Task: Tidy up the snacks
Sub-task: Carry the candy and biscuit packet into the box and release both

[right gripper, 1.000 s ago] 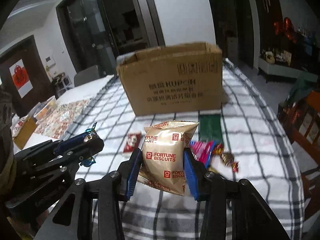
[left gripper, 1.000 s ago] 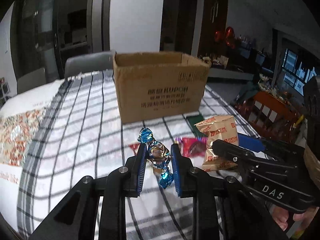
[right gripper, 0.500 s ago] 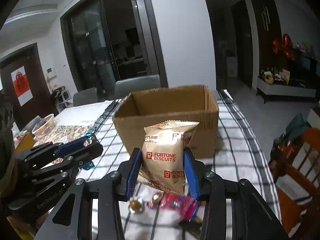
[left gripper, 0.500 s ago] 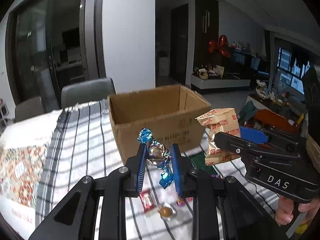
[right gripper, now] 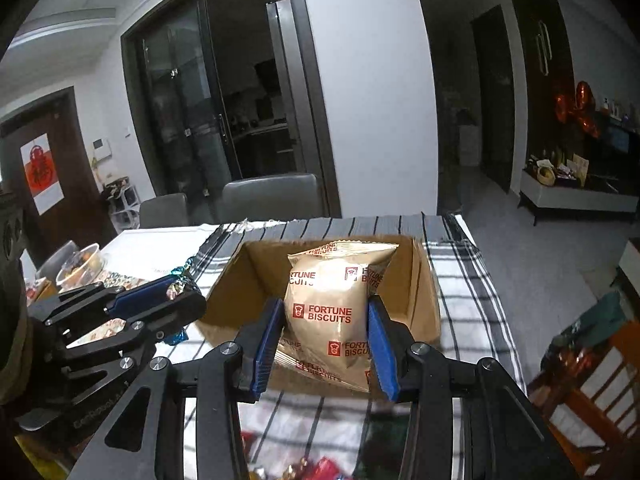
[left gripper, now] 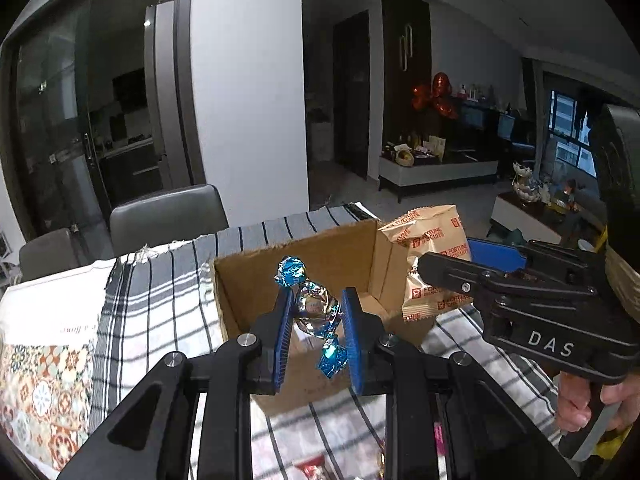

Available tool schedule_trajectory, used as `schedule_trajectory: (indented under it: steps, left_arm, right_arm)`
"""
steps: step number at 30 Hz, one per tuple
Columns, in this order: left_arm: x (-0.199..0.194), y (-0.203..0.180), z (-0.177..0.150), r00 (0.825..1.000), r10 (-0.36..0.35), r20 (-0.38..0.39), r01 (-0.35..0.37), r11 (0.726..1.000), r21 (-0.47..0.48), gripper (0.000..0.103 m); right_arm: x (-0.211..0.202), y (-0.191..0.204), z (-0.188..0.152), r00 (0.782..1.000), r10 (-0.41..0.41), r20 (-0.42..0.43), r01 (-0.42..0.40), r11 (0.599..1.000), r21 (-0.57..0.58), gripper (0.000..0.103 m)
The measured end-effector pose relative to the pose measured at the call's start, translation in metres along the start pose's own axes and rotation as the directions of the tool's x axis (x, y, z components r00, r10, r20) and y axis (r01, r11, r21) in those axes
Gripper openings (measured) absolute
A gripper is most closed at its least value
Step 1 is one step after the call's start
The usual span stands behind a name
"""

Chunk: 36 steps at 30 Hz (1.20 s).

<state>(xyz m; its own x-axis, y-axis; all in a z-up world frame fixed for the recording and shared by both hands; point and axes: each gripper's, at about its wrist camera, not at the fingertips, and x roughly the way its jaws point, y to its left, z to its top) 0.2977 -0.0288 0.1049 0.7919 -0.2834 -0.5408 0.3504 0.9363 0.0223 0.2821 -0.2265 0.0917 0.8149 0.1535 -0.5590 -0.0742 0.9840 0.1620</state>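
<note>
An open cardboard box (left gripper: 240, 304) (right gripper: 424, 292) stands on the checked tablecloth. My left gripper (left gripper: 314, 316) is shut on a silver-and-blue foil candy (left gripper: 316, 310), held in front of and above the box's near wall. My right gripper (right gripper: 326, 320) is shut on a gold Fortune Biscuits packet (right gripper: 328, 304), held upright over the box's near edge. That packet (left gripper: 432, 256) shows in the left wrist view at the box's right corner. The left gripper with its candy (right gripper: 180, 280) appears at the left of the right wrist view.
Loose wrapped sweets (right gripper: 316, 470) lie on the cloth (left gripper: 160, 292) below the grippers, partly hidden. Grey chairs (left gripper: 164, 216) stand behind the table. A clear food tub (right gripper: 80, 264) sits at far left. A wooden chair (right gripper: 592, 384) stands to the right.
Both grippers have risen and moved forward toward the box with their snacks still held. The box's open inside now shows, and the loose sweets have dropped to the bottom of the views.
</note>
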Motion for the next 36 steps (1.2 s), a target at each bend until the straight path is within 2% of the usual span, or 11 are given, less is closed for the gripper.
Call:
schedule_trajectory:
  steps: [11, 13, 15, 17, 20, 25, 29, 36]
  left_arm:
    - [0.054, 0.016, 0.021, 0.998, -0.015, -0.062, 0.014, 1.0, -0.01, 0.025]
    - [0.064, 0.019, 0.021, 0.997, 0.0, -0.078, -0.002, 1.0, -0.017, 0.029]
    - [0.07, 0.02, 0.02, 0.996, 0.013, -0.091, -0.015, 1.0, -0.02, 0.042]
    - [0.071, 0.02, 0.017, 0.995, 0.02, -0.095, -0.021, 1.0, -0.014, 0.042]
    - [0.065, 0.017, 0.012, 0.995, 0.041, -0.089, -0.042, 0.999, -0.005, 0.043]
    - [0.041, 0.009, 0.001, 0.995, 0.074, -0.065, -0.073, 0.997, 0.009, 0.043]
    - [0.011, 0.002, -0.01, 0.997, 0.059, -0.04, -0.06, 0.998, -0.003, 0.043]
    - [-0.033, -0.019, -0.035, 0.998, 0.053, 0.016, -0.054, 0.998, 0.039, 0.043]
  right_arm:
    - [0.054, -0.014, 0.024, 0.998, -0.007, -0.062, 0.007, 1.0, -0.004, 0.044]
    - [0.062, -0.017, 0.024, 0.998, -0.023, -0.066, 0.023, 1.0, -0.01, 0.044]
    - [0.069, -0.021, 0.023, 0.996, -0.031, -0.086, 0.031, 1.0, -0.005, 0.049]
    - [0.073, -0.028, 0.019, 0.995, -0.026, -0.097, 0.028, 0.999, 0.022, 0.052]
    - [0.073, -0.034, 0.013, 0.994, -0.047, -0.097, 0.049, 0.999, 0.022, 0.052]
    - [0.047, -0.025, -0.001, 0.997, -0.061, -0.052, 0.061, 0.998, -0.002, 0.052]
    - [0.02, -0.012, -0.014, 0.998, -0.046, -0.031, 0.045, 0.999, -0.019, 0.052]
    - [-0.025, 0.001, -0.045, 1.0, -0.026, -0.012, 0.026, 0.999, -0.029, 0.052]
